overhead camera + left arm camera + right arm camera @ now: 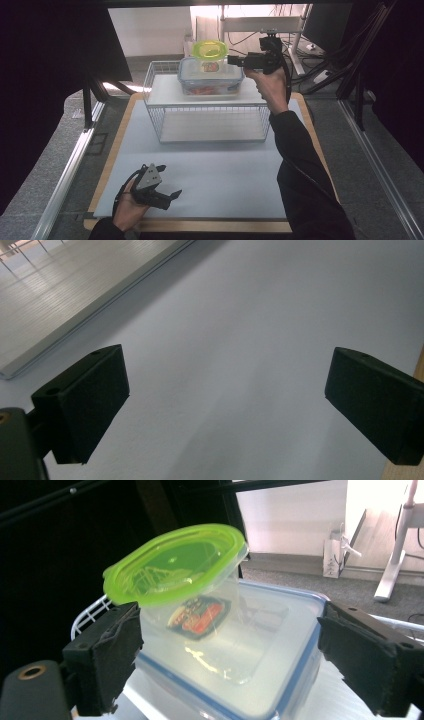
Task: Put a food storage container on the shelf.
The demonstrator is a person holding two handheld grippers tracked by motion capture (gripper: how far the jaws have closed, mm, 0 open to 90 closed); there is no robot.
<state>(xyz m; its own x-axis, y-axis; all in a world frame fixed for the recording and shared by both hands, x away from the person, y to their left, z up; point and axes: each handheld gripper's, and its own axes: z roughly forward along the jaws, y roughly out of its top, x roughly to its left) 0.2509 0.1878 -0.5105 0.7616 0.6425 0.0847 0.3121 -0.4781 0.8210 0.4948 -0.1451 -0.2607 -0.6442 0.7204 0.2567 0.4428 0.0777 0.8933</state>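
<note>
The right gripper (pixel 231 60) is hanging up high beside the little tub (pixel 210 59) with the green lid (pixel 210 49), and its jaws are standing wide apart, gripping nothing. In the right gripper view the little tub (pixel 200 615) is sitting between the jaws, closer to the left one, and the pads are not pressing on it. The little tub is standing on top of a big box (pixel 211 76) with a blue-edged lid, and the big box is sitting on the top shelf of a white wire rack (pixel 205 107). The big box is resting toward the right part of the shelf, so bare shelf is showing to its left. The lower level of the rack is lying open under the shelf. The left gripper (pixel 166 191) is resting low near the front left corner of the grey mat (pixel 220 170), with its jaws spread wide and nothing between them. In the left gripper view the bare mat (pixel 240 340) is stretching away between the jaws. A wide stretch of open mat is lying between the rack and the front edge of the table (pixel 200 226).
</note>
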